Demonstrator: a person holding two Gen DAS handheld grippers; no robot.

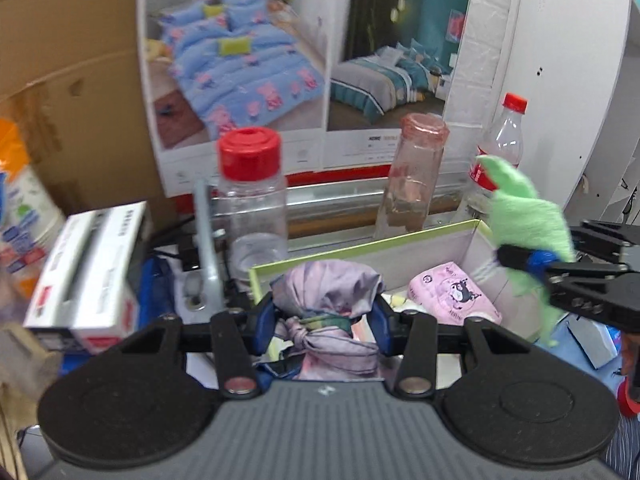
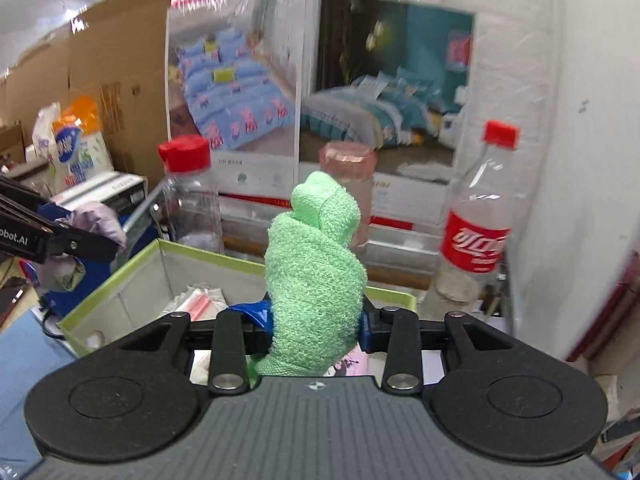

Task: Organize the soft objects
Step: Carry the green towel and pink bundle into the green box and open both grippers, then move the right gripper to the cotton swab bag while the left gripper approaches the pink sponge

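Note:
My left gripper (image 1: 325, 320) is shut on a knotted lilac cloth bundle (image 1: 328, 292), held over the near edge of an open green-rimmed box (image 1: 360, 246). A pink tissue pack (image 1: 452, 294) lies inside the box. My right gripper (image 2: 316, 320) is shut on a rolled green towel (image 2: 316, 264), which stands upright over the box (image 2: 120, 280). In the left wrist view the right gripper (image 1: 520, 258) and green towel (image 1: 528, 216) hang at the box's right end. In the right wrist view the left gripper (image 2: 76, 240) with the lilac cloth bundle (image 2: 100, 220) shows at the far left.
Behind the box stand a clear jar with a red lid (image 1: 252, 200), an upturned pink plastic cup (image 1: 416, 176) and a cola bottle (image 2: 476, 220). A white carton (image 1: 88, 272) lies left. Bedding posters (image 1: 240, 60) and cardboard (image 1: 60, 40) back the scene.

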